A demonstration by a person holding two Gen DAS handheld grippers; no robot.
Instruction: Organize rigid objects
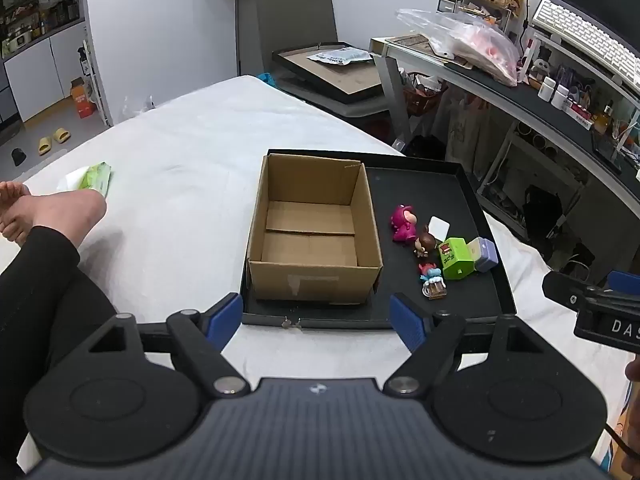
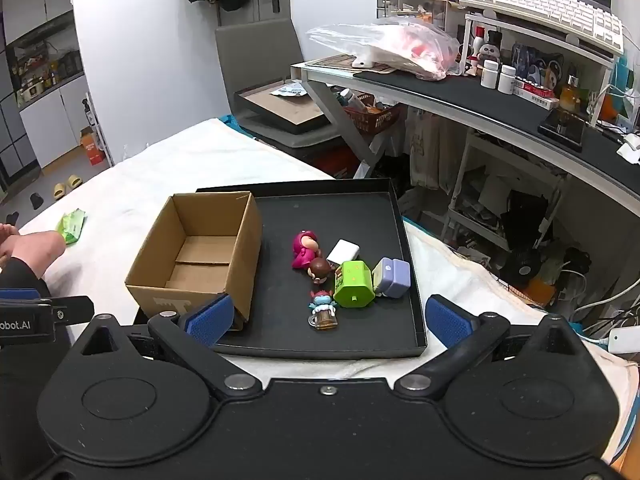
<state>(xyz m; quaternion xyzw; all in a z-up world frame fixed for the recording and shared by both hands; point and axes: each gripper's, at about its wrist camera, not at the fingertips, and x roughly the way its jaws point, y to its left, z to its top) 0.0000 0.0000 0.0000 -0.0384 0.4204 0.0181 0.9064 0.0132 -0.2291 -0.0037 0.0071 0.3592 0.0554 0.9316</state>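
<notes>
Both tools spread wide, empty; black tray [image 2: 404, 216] on white bed [image 1: 180, 152], cluttered desk [image 2: 460, 92] beside.

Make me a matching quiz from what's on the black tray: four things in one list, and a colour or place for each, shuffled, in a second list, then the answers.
Things:
1. cardboard box
2. hooded figure
3. block next to the green toy
4. little figure with the mug

Descriptions:
A. lavender
B. nearest the grippers among the toys
C. empty, on the tray's left side
D. magenta

Pairs: 1-C, 2-D, 3-A, 4-B
</notes>
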